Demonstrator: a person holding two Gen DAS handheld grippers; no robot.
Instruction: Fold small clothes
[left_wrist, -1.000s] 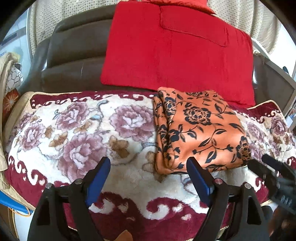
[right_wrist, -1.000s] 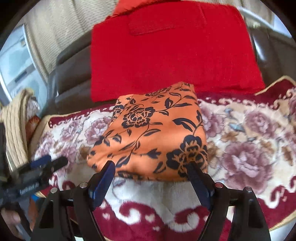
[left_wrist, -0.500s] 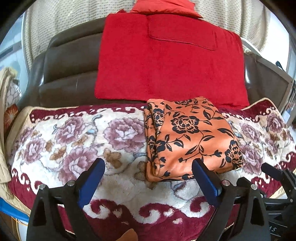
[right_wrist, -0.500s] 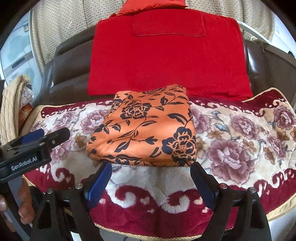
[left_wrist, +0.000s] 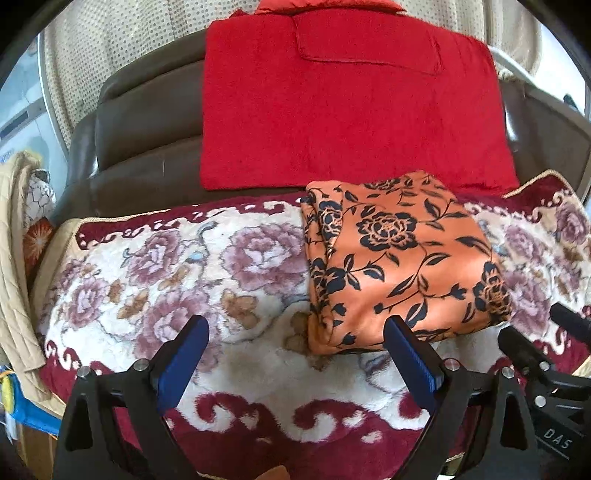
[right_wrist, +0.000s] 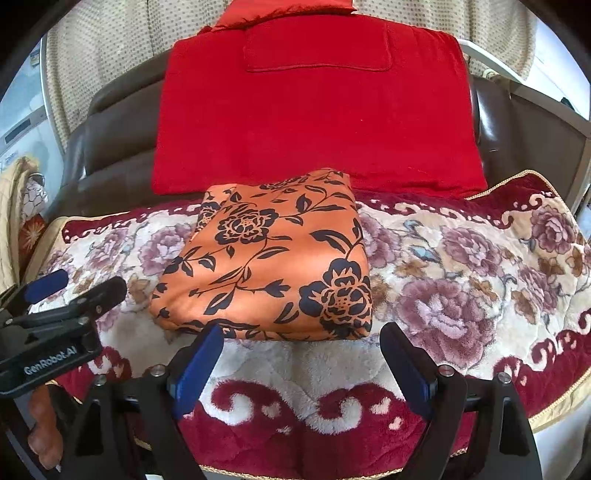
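Nearest, in each wrist view, two black fingers with blue pads spread wide and holding nothing: left gripper (left_wrist: 295, 363) above bare plush just left of the garment's front edge, right gripper (right_wrist: 301, 363) straight before that edge, neither touching cloth.

Just beyond, lying flat on the thick plush seat cover of cream and maroon with pink roses (left_wrist: 192, 266): the orange satin garment printed with black flowers and vines (right_wrist: 273, 258), folded to a compact, roughly square bundle. Layered edges stacked along its left side, top panel smooth, corners fairly even. Judged from this: folding of this piece done or all but done, with at most a last press or squaring left. No other small clothes waiting in sight, so hard to say whether more remain.

Further back, a bright red plush cushion with a stitched pocket (right_wrist: 314, 122) leaning on the dark brown leather backrest (left_wrist: 147, 129).

Hidden or unclear: garment's type, sleeves or waistband tucked away inside the folds; underside unseen; left margin crowded with beige quilted fabric and objects too distorted to name; lower corners cut off by gripper bodies.
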